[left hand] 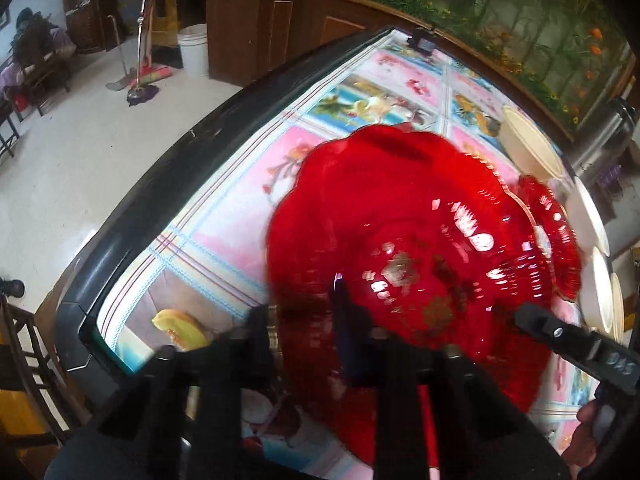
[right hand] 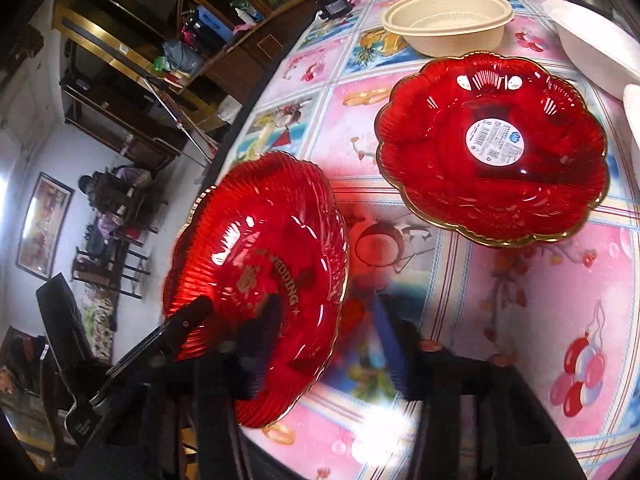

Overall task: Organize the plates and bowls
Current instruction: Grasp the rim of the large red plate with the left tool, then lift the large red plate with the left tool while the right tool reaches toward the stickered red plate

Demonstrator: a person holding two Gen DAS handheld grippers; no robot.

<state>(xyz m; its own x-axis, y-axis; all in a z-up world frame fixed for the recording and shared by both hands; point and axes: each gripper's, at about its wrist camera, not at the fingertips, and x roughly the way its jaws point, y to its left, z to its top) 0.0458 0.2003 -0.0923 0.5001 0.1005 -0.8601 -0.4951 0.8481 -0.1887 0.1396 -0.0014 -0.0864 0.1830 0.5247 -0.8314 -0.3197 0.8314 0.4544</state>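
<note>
A red glass plate (left hand: 400,216) with gold lettering fills the left wrist view, tilted over the flowered tablecloth. My left gripper (left hand: 304,312) is shut on its near rim, one finger on each side of the glass. In the right wrist view the same plate (right hand: 272,232) hangs at the left, and my right gripper (right hand: 320,312) is shut on its near right rim. The left gripper (right hand: 200,308) reaches its opposite edge there. A second red plate (right hand: 492,148) with a white sticker lies flat on the table beyond.
A cream bowl (right hand: 448,20) stands at the table's far side, with white plates (right hand: 592,48) at the right edge. A metal flask (left hand: 604,136) and a small black device (left hand: 422,42) stand by the back wall. The table's dark rim (left hand: 160,184) runs along the left, floor below.
</note>
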